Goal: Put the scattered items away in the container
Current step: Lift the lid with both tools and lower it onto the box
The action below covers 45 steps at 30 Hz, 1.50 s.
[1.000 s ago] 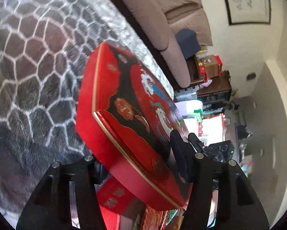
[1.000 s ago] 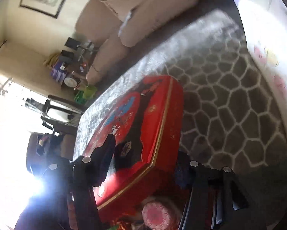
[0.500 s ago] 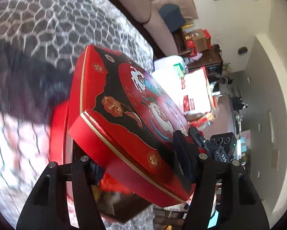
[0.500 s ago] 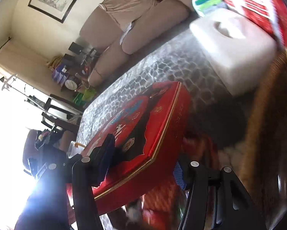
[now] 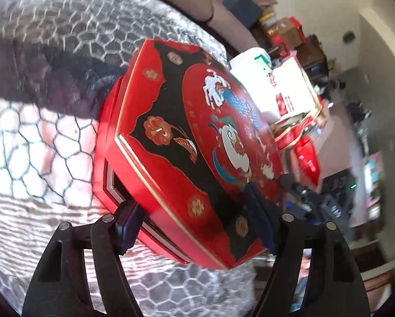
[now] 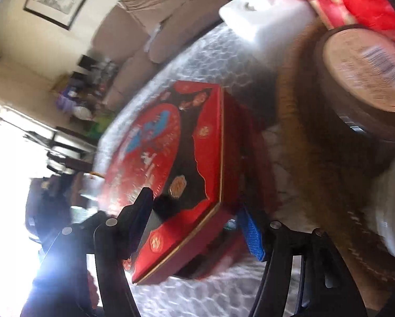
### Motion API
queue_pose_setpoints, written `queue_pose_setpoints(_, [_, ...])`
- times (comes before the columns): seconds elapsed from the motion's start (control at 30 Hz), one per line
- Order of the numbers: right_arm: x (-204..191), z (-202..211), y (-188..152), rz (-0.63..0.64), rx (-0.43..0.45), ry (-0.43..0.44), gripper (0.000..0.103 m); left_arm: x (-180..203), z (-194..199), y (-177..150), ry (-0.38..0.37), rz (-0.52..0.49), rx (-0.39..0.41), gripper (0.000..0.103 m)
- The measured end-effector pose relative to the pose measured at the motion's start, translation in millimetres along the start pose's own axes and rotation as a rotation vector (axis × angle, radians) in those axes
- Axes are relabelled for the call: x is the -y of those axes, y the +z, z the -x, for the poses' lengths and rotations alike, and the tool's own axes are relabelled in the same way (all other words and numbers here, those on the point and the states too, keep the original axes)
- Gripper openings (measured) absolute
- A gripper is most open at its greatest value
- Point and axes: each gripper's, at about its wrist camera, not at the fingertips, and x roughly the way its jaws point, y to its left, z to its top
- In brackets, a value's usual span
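Red lid [image 5: 197,142] sits askew over the box [image 5: 105,158]; both grippers [image 5: 194,227] [image 6: 194,227] are opening around it, seemingly released; we risk it sliding off.

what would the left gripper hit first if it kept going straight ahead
Most likely the red box lid. The left gripper has its opening jaws on either side of the lid's near edge, so the lid fills the line ahead, though depth is unclear.

1. The left wrist view looked steeply down, close over the red and black octagonal lid [image 5: 197,137] on the grey honeycomb-patterned cloth [image 5: 47,137].
2. The right wrist view faced that lid [image 6: 176,163] closely from the opposite side.
3. Both shared the beige sofa [image 6: 155,29].
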Motion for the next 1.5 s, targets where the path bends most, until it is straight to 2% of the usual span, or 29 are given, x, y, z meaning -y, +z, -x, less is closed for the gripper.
queue_pose_setpoints(0.1, [-9.3, 6.9, -5.2, 0.092, -0.011, -0.157, 0.065, 13.0, 16.8, -12.5, 0.068, -0.057, 0.039, 0.07])
queue_pose_setpoints(0.13, [-10.1, 8.6, -7.1, 0.113, -0.015, -0.171, 0.065, 15.7, 25.3, -19.5, 0.077, -0.081, 0.055, 0.07])
queue_pose_setpoints(0.2, [-10.9, 9.8, -9.2, 0.124, -0.023, -0.174, 0.065, 18.5, 40.3, -27.2, 0.112, -0.118, 0.082, 0.071])
queue_pose_setpoints(0.27, [-12.5, 6.4, -8.6, 0.138, -0.039, -0.19, 0.064, 16.6, 47.5, -19.4, 0.14, -0.117, 0.096, 0.071])
queue_pose_setpoints(0.37, [-17.7, 10.1, -3.8, 0.163, -0.015, -0.208, 0.064, 13.0, 50.7, 10.6, 0.17, -0.085, 0.122, 0.071])
queue_pose_setpoints(0.43, [-25.9, 18.2, 9.3, 0.188, 0.03, -0.211, 0.064, 20.3, 44.1, 32.8, 0.201, -0.107, 0.122, 0.071])
queue_pose_setpoints(0.5, [-31.3, 16.6, 26.6, 0.217, 0.036, -0.217, 0.065, 29.9, 33.6, 48.1, 0.261, -0.145, 0.113, 0.071])
queue_pose_setpoints(0.57, [-29.6, 3.7, 50.9, 0.222, 0.004, -0.207, 0.066, 36.4, 22.8, 59.3, 0.303, -0.173, 0.084, 0.071])
queue_pose_setpoints(0.63, [-20.5, -14.9, 68.1, 0.172, -0.071, -0.16, 0.066, 39.9, 15.9, 64.2, 0.321, -0.193, 0.063, 0.071])
queue_pose_setpoints(0.67, [-19.3, -22.0, 74.2, 0.166, -0.096, -0.164, 0.066, 39.9, 14.1, 65.8, 0.328, -0.201, 0.06, 0.071])
queue_pose_setpoints(0.77, [-29.3, -34.3, 99.4, 0.23, -0.093, -0.24, 0.067, 36.9, 9.8, 68.7, 0.33, -0.204, 0.055, 0.073])
queue_pose_setpoints(0.8, [-31.0, -37.8, 106.7, 0.245, -0.095, -0.256, 0.072, 35.7, 7.9, 69.6, 0.324, -0.203, 0.049, 0.073])
queue_pose_setpoints(0.97, [-23.2, -79.5, 130.9, 0.281, -0.19, -0.347, 0.075, 30.2, -6.9, 73.4, 0.326, -0.209, 0.025, 0.073])
queue_pose_setpoints(1.03, [-14.8, -93.7, 130.9, 0.248, -0.23, -0.312, 0.076, 25.7, -10.7, 75.1, 0.327, -0.203, 0.019, 0.073])
queue_pose_setpoints(1.1, [-5.6, -96.9, 133.2, 0.187, -0.224, -0.254, 0.081, 19.5, -12.5, 76.5, 0.312, -0.188, 0.014, 0.073])
queue_pose_setpoints(1.2, [-0.8, -96.6, 132.1, 0.166, -0.226, -0.2, 0.083, 12.6, -12.8, 76.8, 0.27, -0.18, 0.004, 0.073])
queue_pose_setpoints(1.3, [-4.2, -87.3, 122.6, 0.206, -0.234, -0.13, 0.08, 5.5, -14.9, 76.4, 0.235, -0.164, -0.008, 0.073])
queue_pose_setpoints(1.43, [-21.5, -75.0, 105.2, 0.291, -0.212, -0.145, 0.079, -6.2, -14.2, 71.2, 0.195, -0.12, -0.009, 0.081])
queue_pose_setpoints(1.5, [-23.5, -64.5, 101.3, 0.28, -0.188, -0.11, 0.08, -8.9, -13.2, 66.9, 0.192, -0.119, -0.015, 0.081])
